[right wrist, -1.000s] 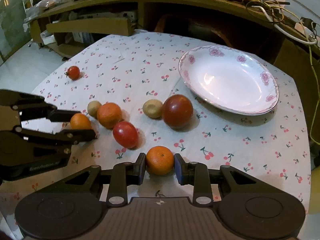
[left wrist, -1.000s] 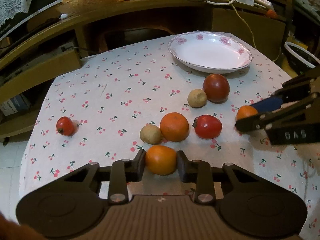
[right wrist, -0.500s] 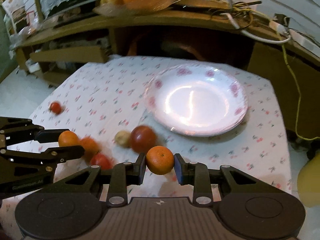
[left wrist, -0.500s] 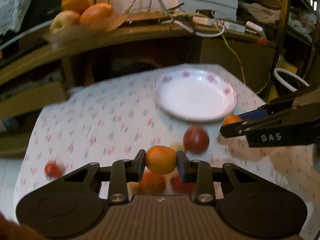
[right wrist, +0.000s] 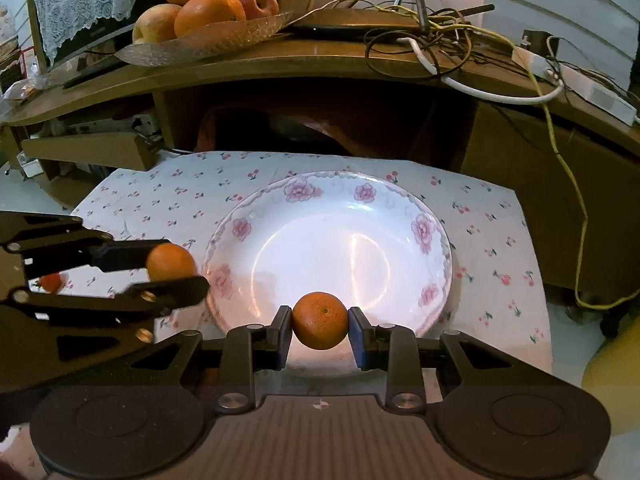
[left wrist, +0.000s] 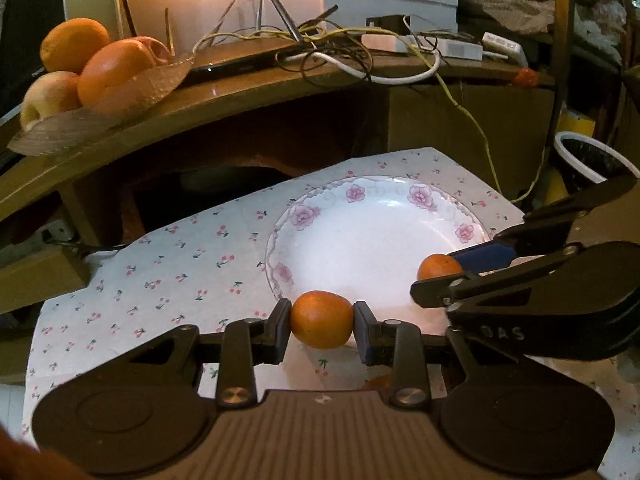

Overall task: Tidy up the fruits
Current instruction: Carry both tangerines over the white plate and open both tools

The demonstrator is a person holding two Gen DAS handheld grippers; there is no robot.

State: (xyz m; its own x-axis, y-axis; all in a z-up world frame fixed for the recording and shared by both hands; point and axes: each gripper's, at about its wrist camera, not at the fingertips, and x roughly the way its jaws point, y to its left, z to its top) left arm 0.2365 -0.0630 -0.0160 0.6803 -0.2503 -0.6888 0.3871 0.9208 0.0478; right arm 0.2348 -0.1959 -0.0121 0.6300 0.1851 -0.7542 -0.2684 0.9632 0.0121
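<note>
Tomato [right wrist: 51,281] half-hidden behind left gripper [right wrist: 176,276]

The near counter [right wrist: 500,240] is hidden behind both hand-held gripper bodies. A small red fruit [right wrist: 50,282], blurred, peeks between the left hand-held gripper's [right wrist: 176,276] fingers.

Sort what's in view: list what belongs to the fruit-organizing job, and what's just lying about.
Job:
- left gripper shut on left orange
- right gripper shut on right orange
- floral plate
- small tomato

Lying about:
- tangled cables
- shelf fruit dish
- power strip
</note>
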